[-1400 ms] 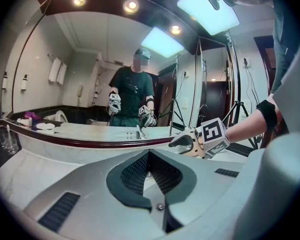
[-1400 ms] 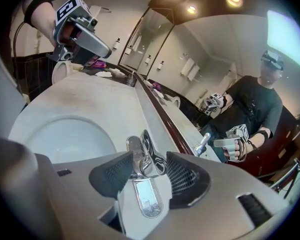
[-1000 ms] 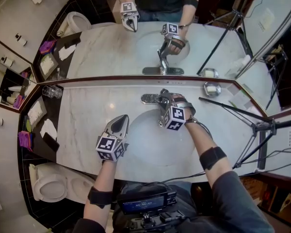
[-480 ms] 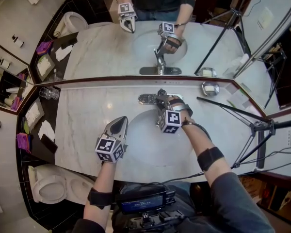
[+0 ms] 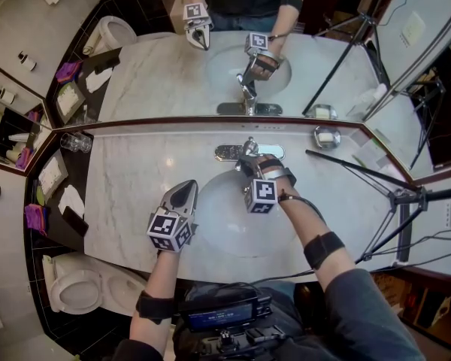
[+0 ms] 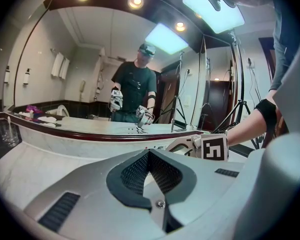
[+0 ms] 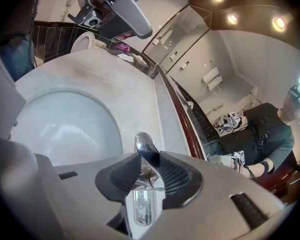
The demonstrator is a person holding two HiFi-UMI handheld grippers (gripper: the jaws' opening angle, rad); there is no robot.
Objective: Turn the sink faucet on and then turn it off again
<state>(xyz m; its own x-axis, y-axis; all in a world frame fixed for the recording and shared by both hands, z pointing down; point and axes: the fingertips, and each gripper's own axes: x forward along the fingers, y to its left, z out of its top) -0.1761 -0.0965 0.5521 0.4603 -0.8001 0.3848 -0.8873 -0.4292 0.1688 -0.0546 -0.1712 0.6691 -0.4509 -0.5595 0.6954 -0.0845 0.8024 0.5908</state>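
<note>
A chrome faucet (image 5: 246, 150) stands on the marble counter behind the oval sink basin (image 5: 233, 220). My right gripper (image 5: 249, 164) reaches over the basin to it. In the right gripper view the chrome lever handle (image 7: 146, 151) lies between the dark pads (image 7: 176, 176) and both touch it; my right gripper (image 7: 149, 170) has just been closing on it. No water is seen running. My left gripper (image 5: 186, 192) hovers at the basin's left rim, shut and empty, and its jaws meet at the tip in the left gripper view (image 6: 149, 154).
A wide mirror runs along the back of the counter. A soap dish (image 5: 328, 137) sits at the back right and a glass (image 5: 77, 143) at the back left. A tripod (image 5: 387, 194) stands to the right, a toilet (image 5: 79, 292) at lower left.
The right gripper has rolled and drawn slightly back toward me, and its jaws have narrowed onto the faucet handle. The left gripper has stayed in place.
</note>
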